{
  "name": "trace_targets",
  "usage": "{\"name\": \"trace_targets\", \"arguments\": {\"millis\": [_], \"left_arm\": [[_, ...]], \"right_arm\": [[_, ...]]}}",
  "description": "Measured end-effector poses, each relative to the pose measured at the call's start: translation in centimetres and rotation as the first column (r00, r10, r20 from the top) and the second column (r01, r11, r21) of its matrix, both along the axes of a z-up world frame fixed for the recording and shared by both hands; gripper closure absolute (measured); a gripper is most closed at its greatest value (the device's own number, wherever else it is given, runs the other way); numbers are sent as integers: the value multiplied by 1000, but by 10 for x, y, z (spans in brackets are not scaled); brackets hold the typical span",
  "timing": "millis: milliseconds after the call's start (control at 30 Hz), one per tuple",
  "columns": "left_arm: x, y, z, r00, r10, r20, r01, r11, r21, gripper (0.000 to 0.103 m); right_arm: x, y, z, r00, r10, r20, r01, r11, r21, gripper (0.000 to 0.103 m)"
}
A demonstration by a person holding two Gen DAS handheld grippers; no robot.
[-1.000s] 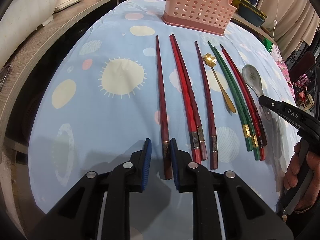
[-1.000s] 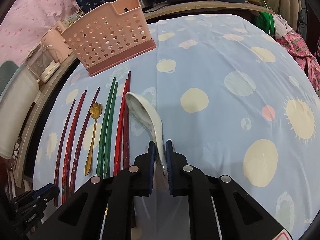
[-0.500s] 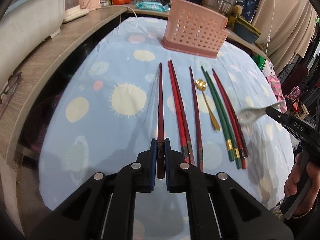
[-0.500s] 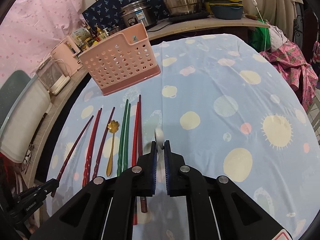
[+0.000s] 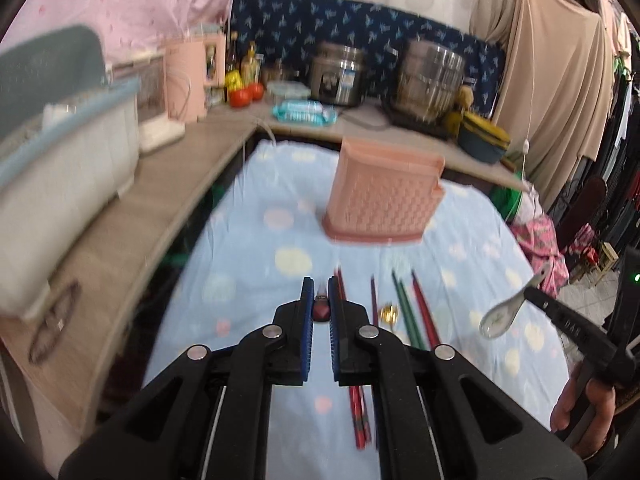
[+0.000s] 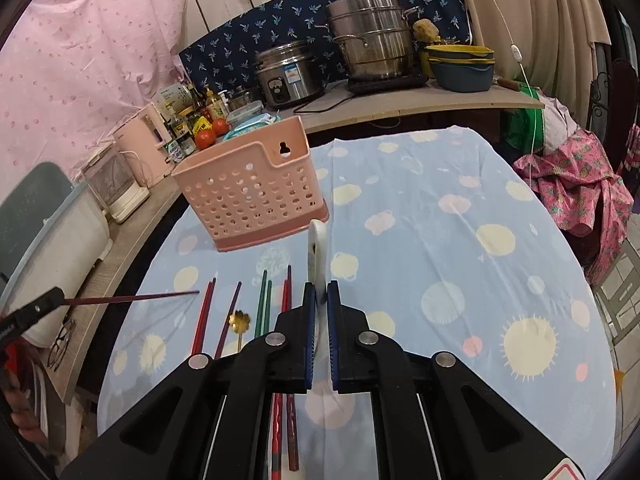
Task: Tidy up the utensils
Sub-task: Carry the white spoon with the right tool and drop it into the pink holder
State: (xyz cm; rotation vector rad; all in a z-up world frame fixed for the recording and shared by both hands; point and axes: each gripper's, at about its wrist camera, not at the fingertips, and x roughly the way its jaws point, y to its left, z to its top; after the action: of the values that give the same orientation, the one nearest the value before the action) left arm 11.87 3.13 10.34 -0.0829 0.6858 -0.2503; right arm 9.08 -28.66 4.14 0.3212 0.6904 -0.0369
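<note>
My left gripper (image 5: 320,300) is shut on a dark red chopstick (image 5: 321,311), held in the air end-on; the right wrist view shows it as a long stick (image 6: 132,299) pointing right above the table. My right gripper (image 6: 319,300) is shut on a white ceramic spoon (image 6: 317,256), lifted above the table; it also shows in the left wrist view (image 5: 505,312). A pink perforated utensil basket (image 6: 250,192) stands on the blue cloth beyond both grippers. Red and green chopsticks (image 6: 266,300) and a gold spoon (image 6: 239,322) lie in a row on the cloth.
A wooden counter (image 6: 400,104) behind and left of the table carries steel pots (image 6: 372,44), a rice cooker (image 6: 286,74), bottles, tomatoes and a pink appliance (image 6: 142,140). Glasses (image 6: 60,344) lie on the counter's near left. Pink cloth (image 6: 576,184) hangs at right.
Both grippers have risen well above the table and tilted up toward the basket, the left carrying the chopstick off the cloth and the right carrying the spoon higher.
</note>
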Motion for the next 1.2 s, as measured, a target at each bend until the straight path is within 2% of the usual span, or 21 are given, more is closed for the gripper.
{"name": "trace_targets", "arguments": {"millis": [367, 567, 667, 733, 800, 933, 1200], "left_arm": [[59, -12, 101, 979, -6, 205, 15, 999, -39, 96], [86, -27, 155, 943, -14, 331, 47, 994, -94, 96], [102, -35, 173, 921, 1, 388, 48, 992, -116, 96], [116, -42, 175, 916, 12, 400, 37, 993, -116, 96], [133, -46, 169, 926, 8, 378, 41, 992, -122, 96], [160, -53, 140, 948, 4, 317, 33, 993, -112, 96], [188, -55, 90, 973, 7, 232, 12, 997, -78, 96]], "right_arm": [[78, -14, 50, 995, -1, 103, 4, 1000, -24, 97], [131, -14, 71, 988, 5, 154, 2, 999, -49, 97], [156, -15, 75, 986, 8, 164, -3, 1000, -29, 97], [170, -15, 75, 986, 8, 168, -4, 1000, -26, 97], [182, -13, 72, 986, 9, 169, -5, 1000, -27, 97], [206, -11, 58, 990, 11, 143, -9, 1000, -16, 97], [232, -5, 22, 998, 28, 63, -27, 999, -16, 97]]}}
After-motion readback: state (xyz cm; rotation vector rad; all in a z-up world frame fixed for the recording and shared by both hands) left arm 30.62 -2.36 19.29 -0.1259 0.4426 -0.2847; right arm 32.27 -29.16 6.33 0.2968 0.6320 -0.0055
